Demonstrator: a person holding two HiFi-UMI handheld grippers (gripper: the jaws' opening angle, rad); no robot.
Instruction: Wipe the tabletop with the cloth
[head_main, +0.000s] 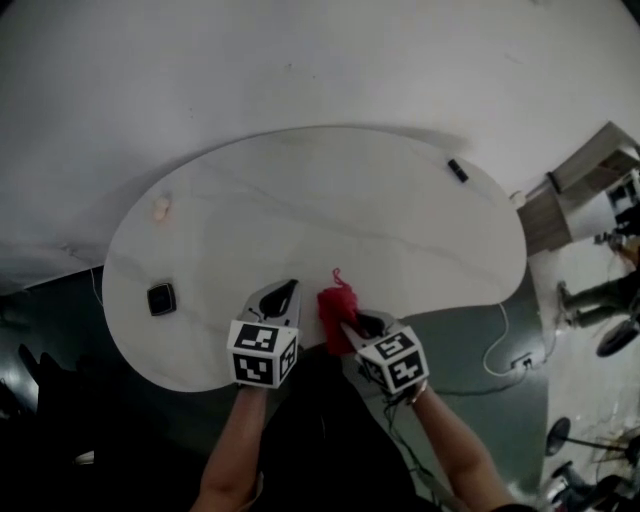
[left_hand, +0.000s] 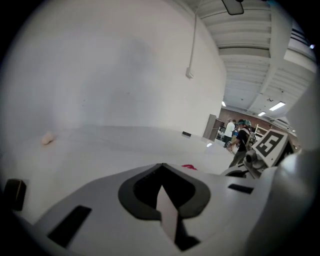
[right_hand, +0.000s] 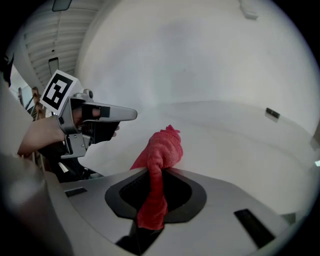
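Note:
A red cloth (head_main: 335, 310) is bunched at the near edge of the white kidney-shaped table (head_main: 350, 200). My right gripper (head_main: 352, 320) is shut on the cloth. In the right gripper view the cloth (right_hand: 162, 150) sticks up out of the right gripper (right_hand: 152, 175), and a tail of it hangs down between the jaws. My left gripper (head_main: 288, 290) sits just left of the cloth over the table's near edge. In its own view the left gripper (left_hand: 161, 167) is shut with nothing in it, and a sliver of the cloth (left_hand: 189, 167) shows beyond it.
A small black square device (head_main: 161, 298) lies near the table's left edge. A pale lump (head_main: 160, 208) rests at the far left, and a short black bar (head_main: 457, 170) at the far right. Cables (head_main: 505, 355) and boxes (head_main: 580, 190) occupy the floor to the right.

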